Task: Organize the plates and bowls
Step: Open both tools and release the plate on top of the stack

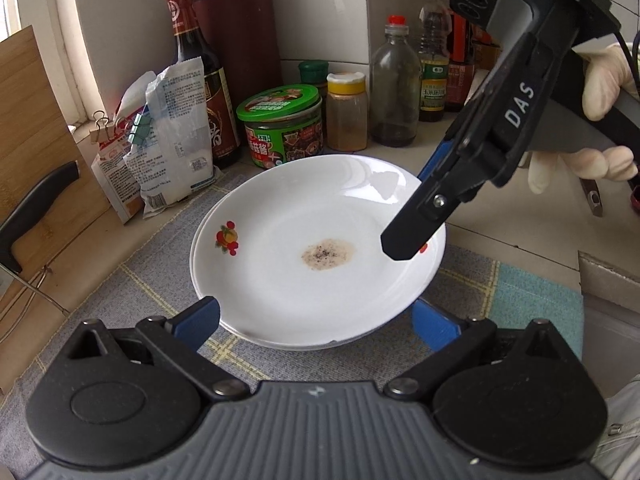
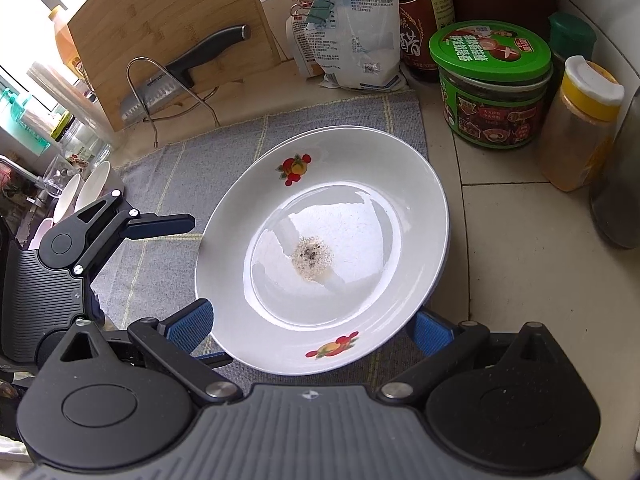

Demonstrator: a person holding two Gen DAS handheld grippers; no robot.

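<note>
A white plate (image 1: pixel 316 248) with red fruit prints and a brown speckled stain in its middle lies on a second plate of the same kind, on a grey checked mat (image 1: pixel 120 300). It also shows in the right wrist view (image 2: pixel 324 248). My left gripper (image 1: pixel 316 320) is open, its blue pads on either side of the plate's near rim. My right gripper (image 2: pixel 316 328) is open at the plate's opposite rim, one finger (image 1: pixel 412 236) over the rim. Each gripper sees the other.
Behind the plates stand a green-lidded jar (image 1: pixel 280 128), a yellow-lidded spice jar (image 1: pixel 346 112), sauce bottles (image 1: pixel 200 80), a white bag (image 1: pixel 172 136) and a knife block. A bamboo board with a knife (image 2: pixel 184 68) stands at the left. White bowls (image 2: pixel 88 188) sit beyond the mat.
</note>
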